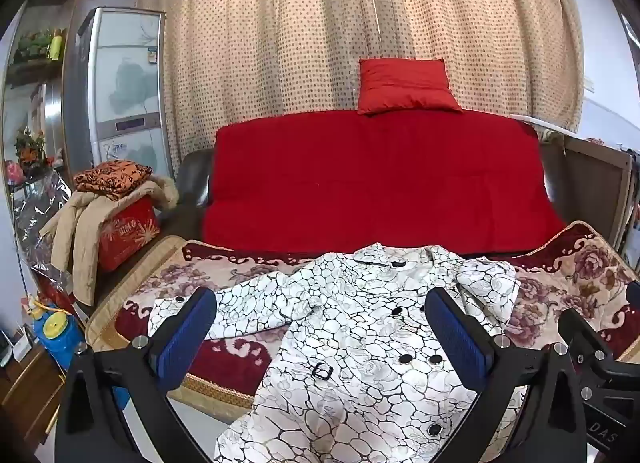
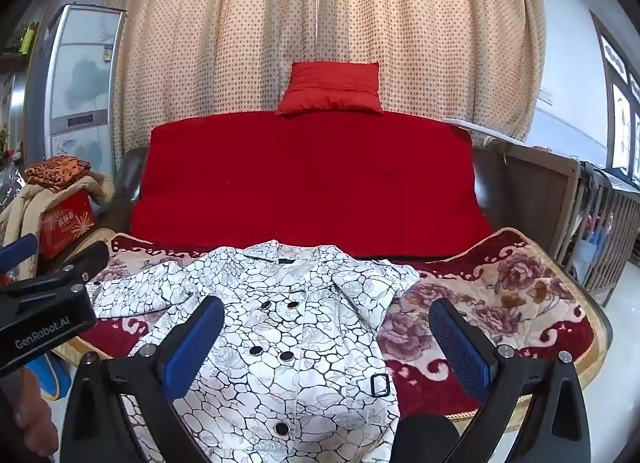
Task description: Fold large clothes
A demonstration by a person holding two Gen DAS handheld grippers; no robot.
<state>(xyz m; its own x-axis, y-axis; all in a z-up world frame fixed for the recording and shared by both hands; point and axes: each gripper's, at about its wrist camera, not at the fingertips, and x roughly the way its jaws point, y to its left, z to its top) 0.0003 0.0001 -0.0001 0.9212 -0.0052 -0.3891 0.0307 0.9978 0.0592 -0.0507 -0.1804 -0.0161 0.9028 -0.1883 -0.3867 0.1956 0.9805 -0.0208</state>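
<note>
A: Folding had not begun. The left gripper [image 1: 320,327] and right gripper [image 2: 326,337] hovered with jaws spread wide, holding nothing.

B: Location?

A: The white crackle-patterned, black-buttoned coat [image 1: 360,343] lay unfolded, face up, on the floral plush blanket [image 2: 520,303]; left sleeve spread, right sleeve bunched, fabric smooth.

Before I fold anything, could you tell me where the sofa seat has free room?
The floral blanket lies bare to the right of the white coat, up to the seat's right edge. A narrower bare strip lies below the coat's spread sleeve on the left. The red box, piled with clothes, crowds the left end.
</note>
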